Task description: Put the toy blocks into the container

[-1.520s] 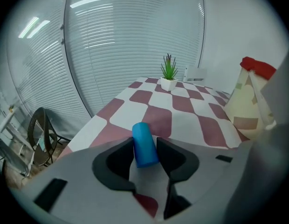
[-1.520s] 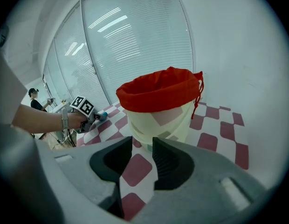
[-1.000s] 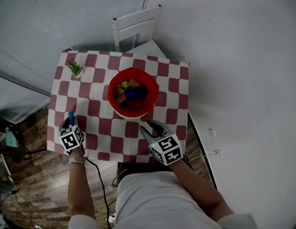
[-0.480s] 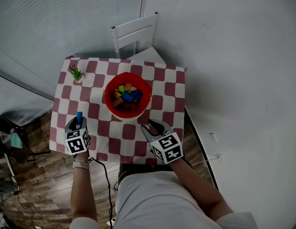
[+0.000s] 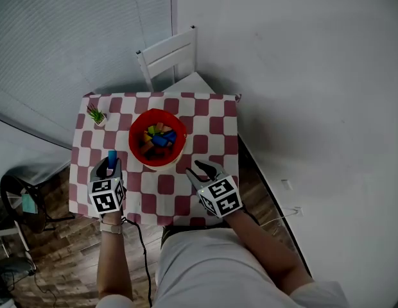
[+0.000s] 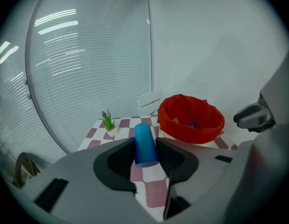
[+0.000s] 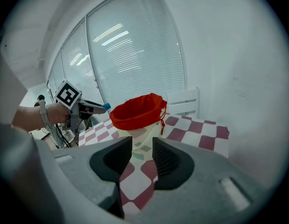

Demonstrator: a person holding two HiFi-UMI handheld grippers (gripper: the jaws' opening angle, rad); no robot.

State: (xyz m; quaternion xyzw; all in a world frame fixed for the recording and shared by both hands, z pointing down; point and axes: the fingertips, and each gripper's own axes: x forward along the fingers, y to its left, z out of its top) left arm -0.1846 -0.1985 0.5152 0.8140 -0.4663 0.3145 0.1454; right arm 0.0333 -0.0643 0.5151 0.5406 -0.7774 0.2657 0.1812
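A red-lined container (image 5: 183, 140) stands in the middle of the checkered table (image 5: 212, 117), with several coloured blocks (image 5: 158, 138) inside. My left gripper (image 5: 111, 164) is just left of it and is shut on a blue cylinder block (image 5: 112, 156). In the left gripper view the blue cylinder (image 6: 145, 143) sticks out forward between the pads of the left gripper (image 6: 145, 149), and the container (image 6: 191, 122) is ahead to the right. My right gripper (image 5: 205, 167) hovers near the front edge, right of the container. The right gripper (image 7: 142, 153) is open and holds nothing, facing the container (image 7: 137, 112).
A small potted plant (image 5: 95, 115) sits at the table's back left corner. A white chair (image 5: 168, 56) stands behind the table. A wall runs close along the right side. Wooden floor and a cable lie to the left and front.
My left gripper has carried the blue cylinder rightward, closer to the container. The right gripper has kept its place near the front edge.
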